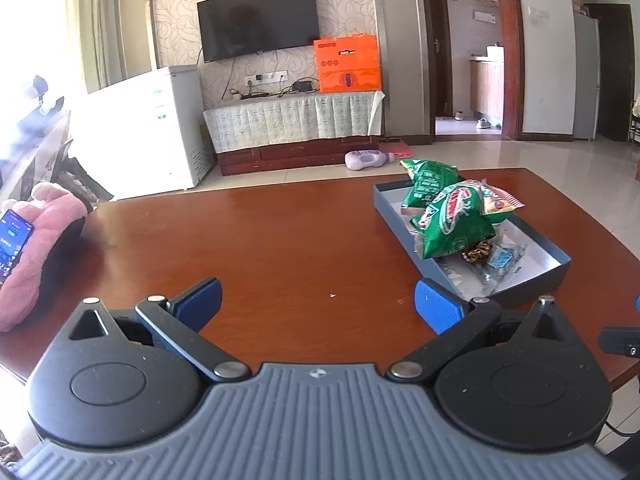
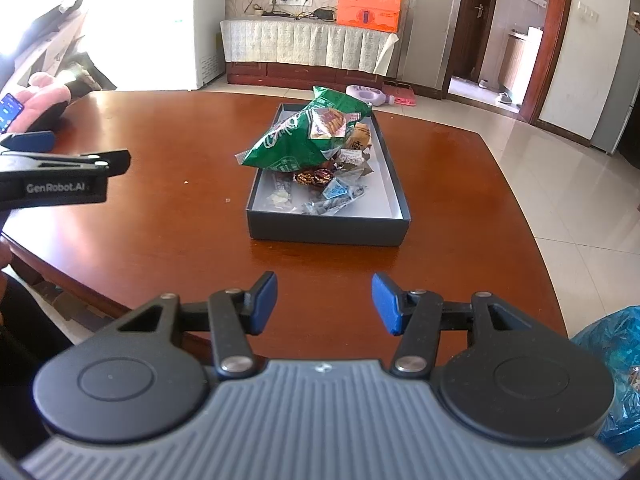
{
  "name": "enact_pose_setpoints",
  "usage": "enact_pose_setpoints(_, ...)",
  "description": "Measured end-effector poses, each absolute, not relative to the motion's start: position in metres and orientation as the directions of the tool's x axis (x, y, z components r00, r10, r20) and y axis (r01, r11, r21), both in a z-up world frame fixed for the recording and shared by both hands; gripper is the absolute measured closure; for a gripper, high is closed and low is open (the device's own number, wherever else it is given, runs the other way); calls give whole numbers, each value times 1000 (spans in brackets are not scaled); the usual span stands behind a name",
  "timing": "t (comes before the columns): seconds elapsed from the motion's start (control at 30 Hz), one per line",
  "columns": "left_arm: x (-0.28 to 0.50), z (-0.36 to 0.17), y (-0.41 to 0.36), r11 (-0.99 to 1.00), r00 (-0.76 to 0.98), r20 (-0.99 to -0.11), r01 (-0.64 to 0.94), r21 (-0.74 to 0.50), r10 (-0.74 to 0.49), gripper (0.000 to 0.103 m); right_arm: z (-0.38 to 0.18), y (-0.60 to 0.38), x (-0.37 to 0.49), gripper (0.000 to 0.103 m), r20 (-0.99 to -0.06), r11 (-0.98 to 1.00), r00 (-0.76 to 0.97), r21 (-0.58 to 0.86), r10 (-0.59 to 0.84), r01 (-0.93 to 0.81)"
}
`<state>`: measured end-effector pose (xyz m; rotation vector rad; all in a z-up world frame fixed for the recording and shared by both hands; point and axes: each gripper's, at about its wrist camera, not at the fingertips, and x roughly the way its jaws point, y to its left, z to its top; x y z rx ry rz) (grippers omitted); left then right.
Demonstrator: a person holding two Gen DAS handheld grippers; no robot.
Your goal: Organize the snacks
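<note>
On desk, right of centre: dark shallow box [image 2: 328,230], snacks piled inside
Top of pile: green bags [image 2: 296,142], tilted, leaning on each other
Under bags: small wrapped sweets [image 2: 316,178], clear packets toward near end of box
Left gripper [image 1: 318,304]: fingers [image 1: 202,300] wide apart, nothing between, over bare desk [image 1: 260,240], box just beside right finger
Right gripper [image 2: 324,302]: fingers [image 2: 264,302] apart, nothing between, near desk edge, box ahead
Left desk edge: pink plush [image 1: 36,240], phone [image 1: 12,240] lying on it
Right of desk: blue plastic bag [image 2: 616,360]
</note>
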<state>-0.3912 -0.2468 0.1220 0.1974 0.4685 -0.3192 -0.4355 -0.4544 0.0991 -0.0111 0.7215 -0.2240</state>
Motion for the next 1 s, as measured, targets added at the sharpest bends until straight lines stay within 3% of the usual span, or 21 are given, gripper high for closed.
enact_pose_setpoints(0.6,-401,101,-267,817,780,-539,514,263,-318,0,103,-449,-434,48,-658,974,720,-114,-221,194)
enact_pose_setpoints(1.0,-397,97,-268,803,769,-553,530,271,-321,0,99,-447,-429,48,-673,974,704,-132,-225,185)
